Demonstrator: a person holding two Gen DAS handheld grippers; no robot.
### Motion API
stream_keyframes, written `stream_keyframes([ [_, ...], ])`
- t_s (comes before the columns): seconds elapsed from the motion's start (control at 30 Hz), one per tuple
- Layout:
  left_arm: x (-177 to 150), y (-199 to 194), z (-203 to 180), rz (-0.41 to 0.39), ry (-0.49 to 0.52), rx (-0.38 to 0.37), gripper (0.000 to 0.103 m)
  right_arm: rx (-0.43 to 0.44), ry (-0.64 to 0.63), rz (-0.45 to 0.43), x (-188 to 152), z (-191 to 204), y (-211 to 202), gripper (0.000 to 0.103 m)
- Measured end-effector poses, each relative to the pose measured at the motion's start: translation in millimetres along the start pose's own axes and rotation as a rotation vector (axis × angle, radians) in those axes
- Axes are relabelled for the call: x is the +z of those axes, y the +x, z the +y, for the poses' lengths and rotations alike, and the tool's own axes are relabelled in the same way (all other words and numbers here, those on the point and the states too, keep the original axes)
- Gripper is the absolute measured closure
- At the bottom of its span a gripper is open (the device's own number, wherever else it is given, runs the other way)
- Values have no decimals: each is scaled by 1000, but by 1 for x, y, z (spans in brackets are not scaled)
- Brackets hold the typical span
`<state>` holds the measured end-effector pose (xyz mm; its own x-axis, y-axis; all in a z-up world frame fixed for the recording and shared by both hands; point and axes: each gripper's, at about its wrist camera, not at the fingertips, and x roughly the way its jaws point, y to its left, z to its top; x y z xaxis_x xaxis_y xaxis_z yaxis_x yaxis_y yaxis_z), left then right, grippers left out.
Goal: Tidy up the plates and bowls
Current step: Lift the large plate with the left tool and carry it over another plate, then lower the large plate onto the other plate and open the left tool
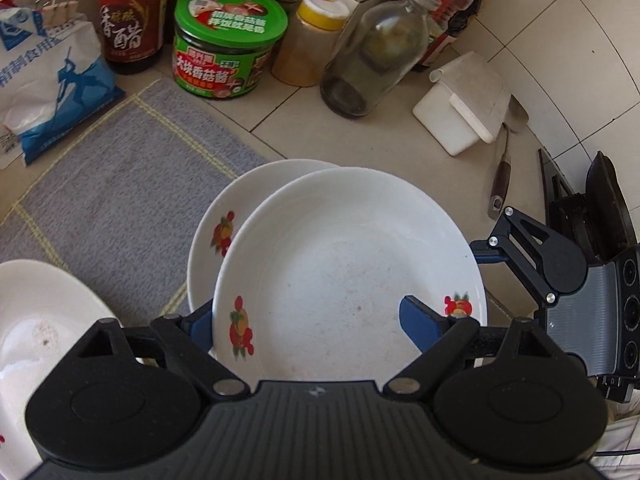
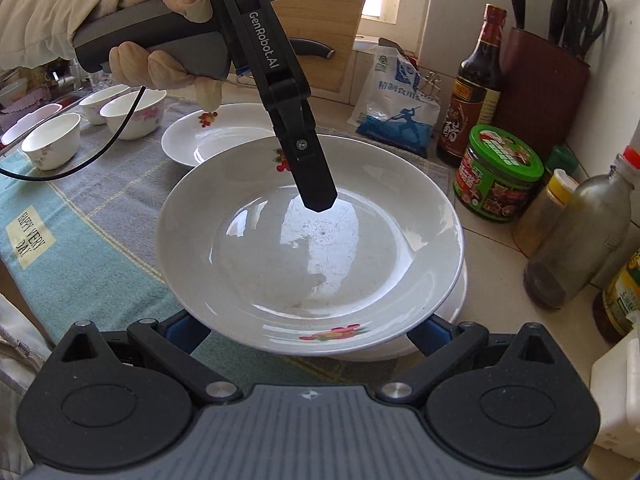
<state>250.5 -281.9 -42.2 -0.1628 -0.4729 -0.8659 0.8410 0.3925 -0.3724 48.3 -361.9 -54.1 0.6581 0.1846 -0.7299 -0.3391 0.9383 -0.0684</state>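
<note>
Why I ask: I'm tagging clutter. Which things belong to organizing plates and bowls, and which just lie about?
Job: two stacked plates, third plate, bowls, left claw.
Lying about: vinegar bottle, green-lidded jar, salt bag, knife block.

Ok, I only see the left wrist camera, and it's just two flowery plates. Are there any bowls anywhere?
Observer: Yes. The right wrist view shows at least three small white bowls on the striped cloth.
Operator: Who's holding this gripper?
Observer: A gloved hand is wrapped around the handle of the left gripper.
Operator: Is anything sharp nearby?
Observer: A knife block with knives and scissors stands in the corner, beside the dark bottle.
</note>
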Motion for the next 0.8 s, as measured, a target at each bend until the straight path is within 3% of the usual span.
stream_keyframes([
  [0.23, 18, 25, -6, 34, 21, -16, 13, -30, 39, 25, -9, -14, 0, 0],
  [0.8, 22, 52, 2, 96, 5, 15, 13, -22, 44, 21, -9, -20, -1, 0],
])
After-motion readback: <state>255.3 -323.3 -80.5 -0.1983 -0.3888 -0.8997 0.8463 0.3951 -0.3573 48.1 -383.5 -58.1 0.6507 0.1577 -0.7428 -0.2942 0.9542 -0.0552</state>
